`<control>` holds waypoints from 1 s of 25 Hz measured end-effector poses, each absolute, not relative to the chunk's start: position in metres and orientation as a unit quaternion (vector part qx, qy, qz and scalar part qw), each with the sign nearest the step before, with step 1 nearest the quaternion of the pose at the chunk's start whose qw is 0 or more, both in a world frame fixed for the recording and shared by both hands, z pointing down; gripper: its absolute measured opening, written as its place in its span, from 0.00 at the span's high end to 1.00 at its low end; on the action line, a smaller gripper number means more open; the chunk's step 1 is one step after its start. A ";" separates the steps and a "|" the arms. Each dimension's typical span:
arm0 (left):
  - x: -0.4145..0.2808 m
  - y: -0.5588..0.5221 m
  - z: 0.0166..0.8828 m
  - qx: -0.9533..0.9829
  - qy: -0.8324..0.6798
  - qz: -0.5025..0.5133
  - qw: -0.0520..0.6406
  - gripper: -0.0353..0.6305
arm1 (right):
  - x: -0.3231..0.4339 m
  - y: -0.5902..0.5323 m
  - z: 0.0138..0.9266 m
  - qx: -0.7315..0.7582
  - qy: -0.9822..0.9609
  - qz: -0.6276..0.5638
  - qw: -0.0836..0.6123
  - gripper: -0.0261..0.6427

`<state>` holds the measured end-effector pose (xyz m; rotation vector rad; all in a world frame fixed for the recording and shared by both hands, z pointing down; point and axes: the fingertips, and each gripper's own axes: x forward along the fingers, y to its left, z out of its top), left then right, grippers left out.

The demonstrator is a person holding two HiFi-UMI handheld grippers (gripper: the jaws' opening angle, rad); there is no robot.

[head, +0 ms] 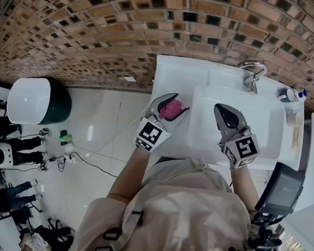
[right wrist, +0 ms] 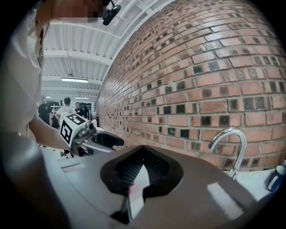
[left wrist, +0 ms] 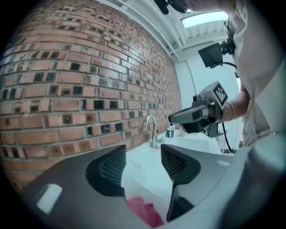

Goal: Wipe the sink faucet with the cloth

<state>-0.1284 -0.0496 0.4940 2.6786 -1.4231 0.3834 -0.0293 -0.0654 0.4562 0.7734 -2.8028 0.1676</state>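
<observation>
A pink cloth [head: 170, 110] lies crumpled on the white counter [head: 175, 71], left of the sink basin [head: 261, 127]. My left gripper [head: 177, 102] hovers over it, open. The cloth [left wrist: 145, 212] shows low between its jaws, and the pads do not press on it. My right gripper [head: 220, 107] is shut and empty over the basin, its tips meeting [right wrist: 142, 152]. The chrome faucet [head: 253, 69] stands at the back of the sink against the brick wall. It is ahead of both grippers, and the faucet [left wrist: 152, 129] shows beyond the left jaws and the faucet [right wrist: 230, 143] to the right of the right jaws.
Small bottles [head: 292, 95] and a cup [head: 292, 118] sit at the sink's right end. A dark screen [head: 284, 193] stands on a stand near my right arm. A white and green bin [head: 31, 100] and cables are on the tiled floor at the left, with people beyond.
</observation>
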 end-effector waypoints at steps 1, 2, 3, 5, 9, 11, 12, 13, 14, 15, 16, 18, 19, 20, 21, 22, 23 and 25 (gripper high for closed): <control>-0.134 -0.050 0.509 0.871 -0.465 0.152 0.051 0.59 | -0.029 -0.066 0.460 0.267 -0.955 0.062 0.117 0.97; -0.139 -0.049 0.524 0.866 -0.464 0.178 0.059 0.54 | -0.029 -0.068 0.464 0.269 -0.953 0.066 0.120 0.97; -0.143 -0.049 0.539 0.861 -0.461 0.203 0.068 0.51 | -0.029 -0.068 0.468 0.271 -0.952 0.070 0.122 0.97; -0.149 -0.045 0.569 0.854 -0.448 0.250 0.086 0.46 | -0.029 -0.069 0.473 0.273 -0.951 0.077 0.126 0.97; -0.157 -0.038 0.628 0.836 -0.419 0.335 0.119 0.45 | -0.030 -0.065 0.484 0.269 -0.950 0.086 0.135 0.97; -0.159 -0.039 0.651 0.826 -0.413 0.358 0.137 0.45 | -0.029 -0.063 0.489 0.269 -0.948 0.092 0.141 0.97; -0.160 -0.042 0.661 0.822 -0.413 0.364 0.143 0.45 | -0.028 -0.062 0.491 0.269 -0.948 0.095 0.144 0.97; -0.161 -0.044 0.669 0.819 -0.413 0.371 0.147 0.45 | -0.026 -0.061 0.493 0.269 -0.947 0.097 0.147 0.97; -0.163 -0.046 0.676 0.815 -0.413 0.379 0.148 0.45 | -0.025 -0.060 0.495 0.269 -0.946 0.098 0.150 0.97; -0.166 -0.048 0.683 0.810 -0.412 0.390 0.147 0.45 | -0.023 -0.059 0.496 0.270 -0.946 0.099 0.152 0.97; -0.169 -0.048 0.690 0.806 -0.408 0.403 0.148 0.45 | -0.020 -0.059 0.498 0.272 -0.944 0.101 0.155 0.97; -0.174 -0.047 0.702 0.797 -0.398 0.426 0.156 0.45 | -0.015 -0.060 0.504 0.277 -0.941 0.106 0.161 0.97; -0.175 -0.046 0.707 0.794 -0.395 0.434 0.159 0.45 | -0.012 -0.060 0.506 0.280 -0.940 0.109 0.164 0.97; -0.176 -0.045 0.710 0.792 -0.393 0.440 0.161 0.46 | -0.010 -0.060 0.508 0.283 -0.938 0.112 0.166 0.97; -0.175 -0.044 0.713 0.790 -0.391 0.445 0.162 0.49 | -0.008 -0.061 0.511 0.285 -0.937 0.115 0.168 0.97; -0.174 -0.044 0.715 0.788 -0.389 0.450 0.162 0.52 | -0.007 -0.061 0.513 0.287 -0.935 0.119 0.170 0.97; -0.173 -0.044 0.716 0.786 -0.387 0.454 0.163 0.55 | -0.007 -0.062 0.516 0.288 -0.934 0.122 0.171 0.97; -0.172 -0.046 0.718 0.783 -0.385 0.458 0.167 0.59 | -0.008 -0.062 0.518 0.289 -0.934 0.126 0.171 0.97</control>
